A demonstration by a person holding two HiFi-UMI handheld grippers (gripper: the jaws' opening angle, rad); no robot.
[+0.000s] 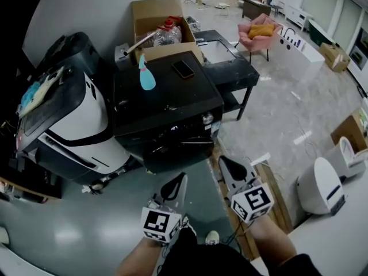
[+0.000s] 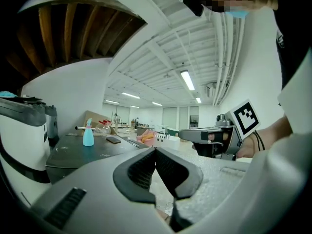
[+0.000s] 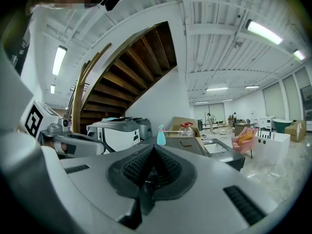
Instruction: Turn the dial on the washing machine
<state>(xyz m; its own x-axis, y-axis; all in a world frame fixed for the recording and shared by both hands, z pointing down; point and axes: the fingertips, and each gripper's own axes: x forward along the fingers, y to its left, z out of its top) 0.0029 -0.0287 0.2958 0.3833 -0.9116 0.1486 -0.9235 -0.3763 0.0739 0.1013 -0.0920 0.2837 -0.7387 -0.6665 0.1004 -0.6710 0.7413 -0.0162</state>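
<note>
Large open workshop with a glossy grey floor [image 1: 75,229], seen from above the person's arms. Left claw [image 1: 179,181] and right claw [image 1: 225,164] are held low in front of the person. Both have their jaws pressed together with nothing between them, and each gripper view shows the ribbed pads meeting in a closed seam. Neither claw touches anything.

Ahead of both claws stands a black washing machine [image 1: 167,111], its front panel facing them. On that panel, ahead of the right claw and a little to its left, sits the small silver dial [image 1: 207,118]. It is nearer the right claw than the left. Farther ahead, on the machine's top, are a blue spray bottle [image 1: 146,76] and a dark phone [image 1: 183,69].

Task looks not yet begun: reaching, gripping and turning the dial are all left to do. Being a round knob, the dial has no clear long side. Its turning axis seems to run straight out of the panel toward the claws. Any pointer mark is too small to read.
</note>
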